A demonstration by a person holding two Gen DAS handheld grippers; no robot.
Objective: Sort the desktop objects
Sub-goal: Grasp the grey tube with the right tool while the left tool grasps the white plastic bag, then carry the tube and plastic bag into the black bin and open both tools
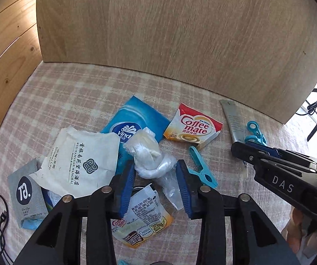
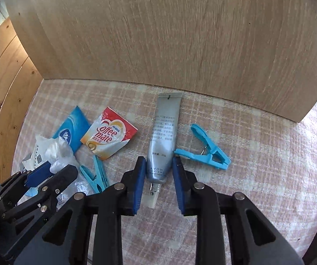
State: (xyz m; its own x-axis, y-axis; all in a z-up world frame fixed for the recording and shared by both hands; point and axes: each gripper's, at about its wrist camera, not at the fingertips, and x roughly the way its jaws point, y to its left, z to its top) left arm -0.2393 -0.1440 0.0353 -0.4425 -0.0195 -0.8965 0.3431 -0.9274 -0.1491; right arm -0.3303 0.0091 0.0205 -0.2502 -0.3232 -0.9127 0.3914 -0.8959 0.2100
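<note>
Pink plaid table w/ wood backboard — left gripper clamps crumpled plastic bag; right gripper pinches silver tube.

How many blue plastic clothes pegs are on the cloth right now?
2: one blue plastic clothes peg right of the silver tube, another between the two grippers, below the Coffee-mate sachet. More may be hidden.

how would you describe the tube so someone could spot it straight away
On the pink checked cloth before the upright wooden board, find the silver tube between the right gripper pads. It is the only metallic, long thing there, beside a blue clothes peg.
</note>
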